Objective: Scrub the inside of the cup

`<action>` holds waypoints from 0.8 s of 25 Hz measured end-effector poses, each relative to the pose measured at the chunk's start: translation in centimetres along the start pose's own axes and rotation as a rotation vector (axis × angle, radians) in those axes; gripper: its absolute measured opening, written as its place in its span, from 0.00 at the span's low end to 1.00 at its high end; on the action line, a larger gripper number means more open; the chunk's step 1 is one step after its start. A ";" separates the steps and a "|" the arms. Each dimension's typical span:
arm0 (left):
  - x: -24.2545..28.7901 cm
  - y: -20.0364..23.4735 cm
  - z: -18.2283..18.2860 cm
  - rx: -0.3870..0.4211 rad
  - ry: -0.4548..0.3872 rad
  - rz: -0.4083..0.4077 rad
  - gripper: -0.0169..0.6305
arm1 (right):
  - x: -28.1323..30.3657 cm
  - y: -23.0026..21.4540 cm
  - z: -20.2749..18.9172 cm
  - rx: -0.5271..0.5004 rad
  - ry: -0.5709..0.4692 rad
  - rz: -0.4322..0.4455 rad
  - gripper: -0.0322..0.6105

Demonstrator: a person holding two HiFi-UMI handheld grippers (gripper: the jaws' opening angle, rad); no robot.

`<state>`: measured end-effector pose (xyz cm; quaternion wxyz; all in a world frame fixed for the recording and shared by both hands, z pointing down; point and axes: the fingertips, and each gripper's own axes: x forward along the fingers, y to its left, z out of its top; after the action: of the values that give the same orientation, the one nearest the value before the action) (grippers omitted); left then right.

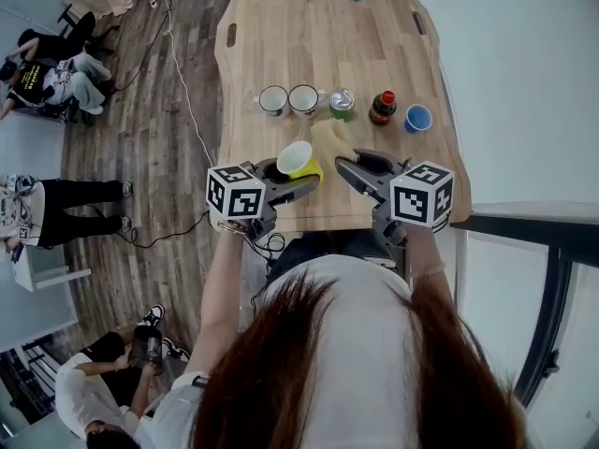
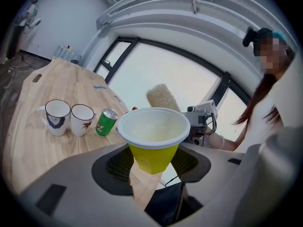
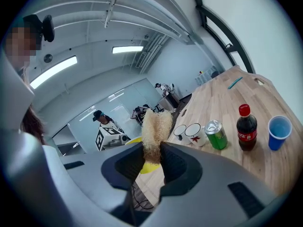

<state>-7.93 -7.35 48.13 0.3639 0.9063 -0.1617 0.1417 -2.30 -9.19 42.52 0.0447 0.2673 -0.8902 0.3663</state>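
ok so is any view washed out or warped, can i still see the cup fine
Left gripper view: the window behind the yellow cup is blown out white, but the cup is sharp; fisheye bends the edges and darkens the corners. Right gripper view: same fisheye warp, a ceiling light glares, the scrubber is clear. Head view: even light on the table, no real blur.

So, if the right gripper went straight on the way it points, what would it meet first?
Probably the yellow cup in the left gripper; the scrubber that the right gripper holds would reach it first. Depth is unclear.
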 end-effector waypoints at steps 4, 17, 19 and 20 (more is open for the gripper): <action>0.6 0.4 -0.1 0.041 0.024 0.053 0.40 | -0.2 -0.6 -0.1 -0.013 0.013 -0.022 0.21; 2.2 1.9 0.4 0.218 0.101 0.285 0.40 | -1.3 -3.1 0.1 -0.068 0.073 -0.092 0.21; 2.3 1.9 0.5 0.229 0.102 0.307 0.40 | -1.5 -3.4 0.0 -0.078 0.082 -0.102 0.21; 2.4 1.9 0.4 0.232 0.102 0.317 0.40 | -1.6 -3.6 -0.1 -0.083 0.087 -0.107 0.21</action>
<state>-6.47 -9.44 49.92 0.2377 0.8970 -0.2662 0.2608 0.90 -10.57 44.40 0.1139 0.2962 -0.8863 0.3373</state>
